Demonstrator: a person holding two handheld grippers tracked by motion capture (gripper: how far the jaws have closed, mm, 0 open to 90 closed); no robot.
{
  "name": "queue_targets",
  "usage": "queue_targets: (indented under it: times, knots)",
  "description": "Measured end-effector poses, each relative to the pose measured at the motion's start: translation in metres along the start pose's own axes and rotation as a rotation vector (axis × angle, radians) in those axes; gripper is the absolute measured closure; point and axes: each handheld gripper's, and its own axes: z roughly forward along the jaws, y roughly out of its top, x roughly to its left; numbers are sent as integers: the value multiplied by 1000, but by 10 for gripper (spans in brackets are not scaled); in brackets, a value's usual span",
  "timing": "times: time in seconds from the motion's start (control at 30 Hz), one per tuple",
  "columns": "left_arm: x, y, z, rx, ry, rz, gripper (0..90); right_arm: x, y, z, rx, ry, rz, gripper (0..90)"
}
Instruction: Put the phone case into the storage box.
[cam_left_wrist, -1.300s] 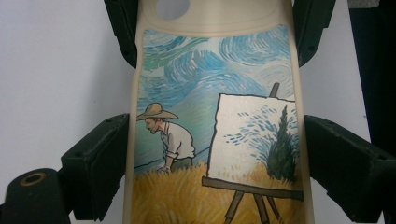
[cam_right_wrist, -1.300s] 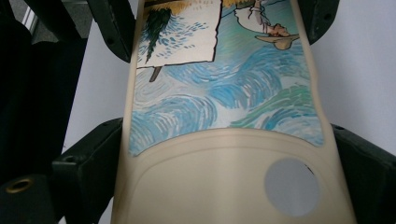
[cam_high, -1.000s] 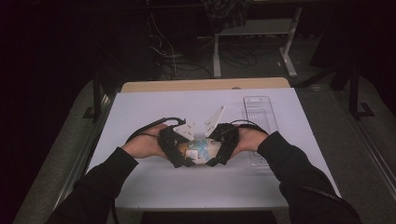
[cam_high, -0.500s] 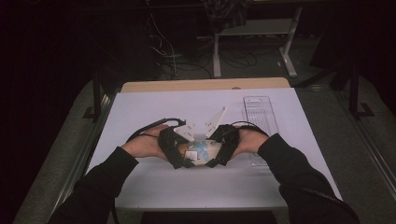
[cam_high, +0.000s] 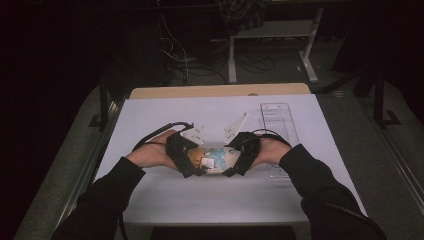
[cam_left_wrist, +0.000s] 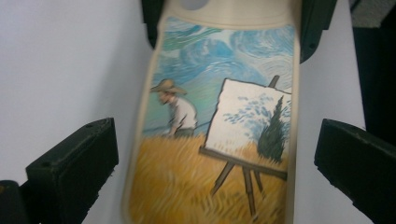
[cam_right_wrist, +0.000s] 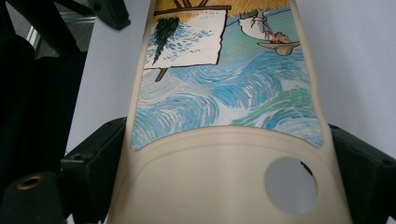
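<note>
- The phone case (cam_left_wrist: 219, 130) lies flat on the white sheet (cam_high: 165, 200) at the middle of the desk (cam_high: 215, 91), between the two grippers, printed back up.
- Its print shows a painter in a straw hat, an easel with a canvas, a yellow field and a swirling blue sky.
- Its long axis runs from one gripper to the other, left to right in the high view; the cream camera end with the round hole (cam_right_wrist: 290, 185) points to the right gripper (cam_high: 239, 161), the field end to the left gripper (cam_high: 192, 162).
- In the high view the hands and grippers cover most of the case; just a small patch of colour shows between them, too small to read.
- In the left gripper view the near end of the case is cut off at the bottom edge and the print is slightly blurred; in the right gripper view the camera end runs off the bottom edge.
- Left gripper: its jaws have just been opening and now stand wide, clear of the case's long edges, with the case between them.
- Right gripper: its jaws sit tight against both long edges at the camera end, clamping the case.
- A clear tray (cam_high: 278, 131) lies on the sheet just beyond the right hand (cam_high: 272, 150), partly covered by it.
- The left hand (cam_high: 152, 155) rests on the sheet.
</note>
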Motion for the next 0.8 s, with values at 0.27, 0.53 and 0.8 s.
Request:
queue_targets:
  times: [0.27,0.53,0.8]
  knots:
    - [1,-10,-11,-50,62,-85,0,-2,-9,-5,-5,-32,66,94]
    - [-1,-26,-20,-90,128,-144,0,-4,-18,-4,-11,-77,133,94]
    - [-6,-40,-19,-110,203,-214,0,-6,-23,1,-11,-140,230,94]
